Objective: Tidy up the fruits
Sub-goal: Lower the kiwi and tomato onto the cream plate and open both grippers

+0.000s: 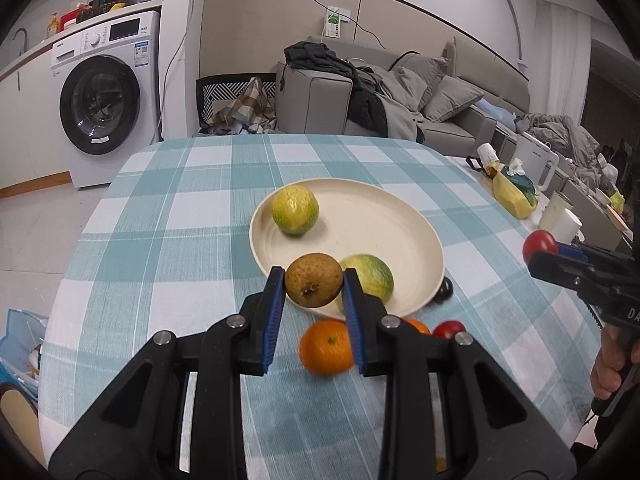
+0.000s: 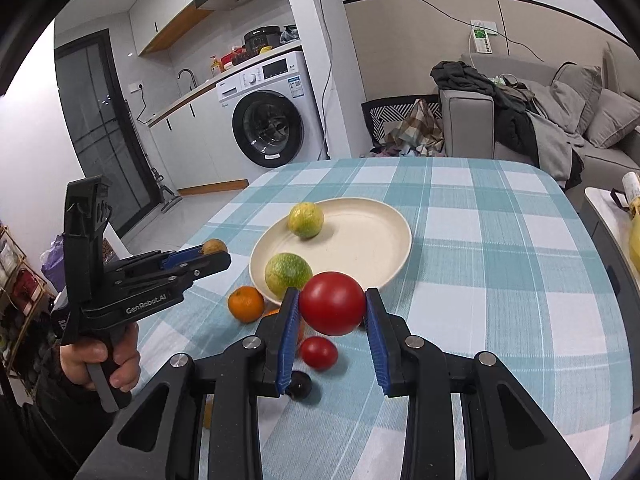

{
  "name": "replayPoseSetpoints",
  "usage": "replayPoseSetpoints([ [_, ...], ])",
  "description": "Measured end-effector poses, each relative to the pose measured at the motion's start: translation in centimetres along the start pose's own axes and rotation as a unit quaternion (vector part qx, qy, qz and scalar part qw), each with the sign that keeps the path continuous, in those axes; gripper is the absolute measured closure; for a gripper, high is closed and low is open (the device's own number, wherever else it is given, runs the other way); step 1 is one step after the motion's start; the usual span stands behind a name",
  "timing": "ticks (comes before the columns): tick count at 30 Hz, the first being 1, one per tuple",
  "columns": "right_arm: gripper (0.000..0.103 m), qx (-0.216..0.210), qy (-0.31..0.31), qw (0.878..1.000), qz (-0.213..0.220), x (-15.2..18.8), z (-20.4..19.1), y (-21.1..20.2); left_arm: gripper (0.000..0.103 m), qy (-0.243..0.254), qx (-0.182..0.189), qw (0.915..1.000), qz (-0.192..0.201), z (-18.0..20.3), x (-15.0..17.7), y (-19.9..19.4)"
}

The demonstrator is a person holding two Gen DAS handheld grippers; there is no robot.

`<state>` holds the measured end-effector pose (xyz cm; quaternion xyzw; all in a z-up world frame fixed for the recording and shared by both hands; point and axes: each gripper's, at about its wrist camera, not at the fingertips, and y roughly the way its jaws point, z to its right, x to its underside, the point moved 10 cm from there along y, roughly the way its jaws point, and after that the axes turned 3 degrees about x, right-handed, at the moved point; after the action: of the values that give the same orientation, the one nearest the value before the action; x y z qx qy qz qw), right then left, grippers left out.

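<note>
Both grippers carry fruit toward the cream plate (image 1: 416,240). The left gripper (image 1: 314,282) clamps a brown russet fruit (image 1: 314,280) above the plate's near rim, nearer than the right gripper (image 2: 332,304), whose jaws hold a red tomato (image 2: 332,303) short of that rim. Two green citrus (image 1: 295,210) already lie on the plate; the one by the near rim crowds the drop. An orange (image 1: 326,346), a small tomato (image 2: 318,353) and a dark fruit (image 2: 300,385) wait beside the plate.

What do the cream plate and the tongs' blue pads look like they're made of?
The round cream plate looks like matte plastic or wheat-straw composite, though glazed ceramic can't be ruled out: its sheen is dull, with no sharp highlights. The blue pads on the right tongs look like ribbed rubber or soft plastic, judging by the fine ridges along their edges.
</note>
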<state>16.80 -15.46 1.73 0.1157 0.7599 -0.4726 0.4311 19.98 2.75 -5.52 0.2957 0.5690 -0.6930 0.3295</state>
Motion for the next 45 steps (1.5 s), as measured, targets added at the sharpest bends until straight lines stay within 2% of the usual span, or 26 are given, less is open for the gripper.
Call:
replayPoseSetpoints([
  [8,0.07,-0.001,-0.009,1.0,0.01,-2.5,0.5,2.0,0.077,-0.008,-0.011,0.9999,0.0,-1.4,-1.7,3.6],
  [14,0.07,-0.005,-0.01,1.0,0.011,-3.5,0.9,4.6,0.077,-0.005,-0.017,0.9998,-0.01,-1.9,-1.7,5.9],
  [17,0.07,-0.008,-0.002,1.0,-0.007,-2.9,1.5,6.9,0.077,-0.008,-0.015,0.9998,-0.015,-2.1,-1.3,6.5],
  [24,0.07,-0.007,0.015,1.0,-0.026,-1.4,2.1,9.4,0.077,-0.014,-0.009,0.9996,-0.023,-2.6,-0.7,7.4],
  [35,0.07,-0.002,0.007,1.0,-0.03,-0.8,2.1,10.2,0.077,-0.002,-0.011,0.9996,-0.028,-2.0,-0.6,7.6],
  [40,0.069,0.018,0.007,0.999,-0.038,-0.6,2.4,10.6,0.077,0.001,-0.015,0.9996,-0.024,-2.0,-0.8,7.5],
  [45,0.067,0.029,-0.022,0.999,-0.038,-0.5,1.5,10.6,0.077,0.0,-0.014,0.9997,-0.02,-2.0,-0.8,7.4],
])
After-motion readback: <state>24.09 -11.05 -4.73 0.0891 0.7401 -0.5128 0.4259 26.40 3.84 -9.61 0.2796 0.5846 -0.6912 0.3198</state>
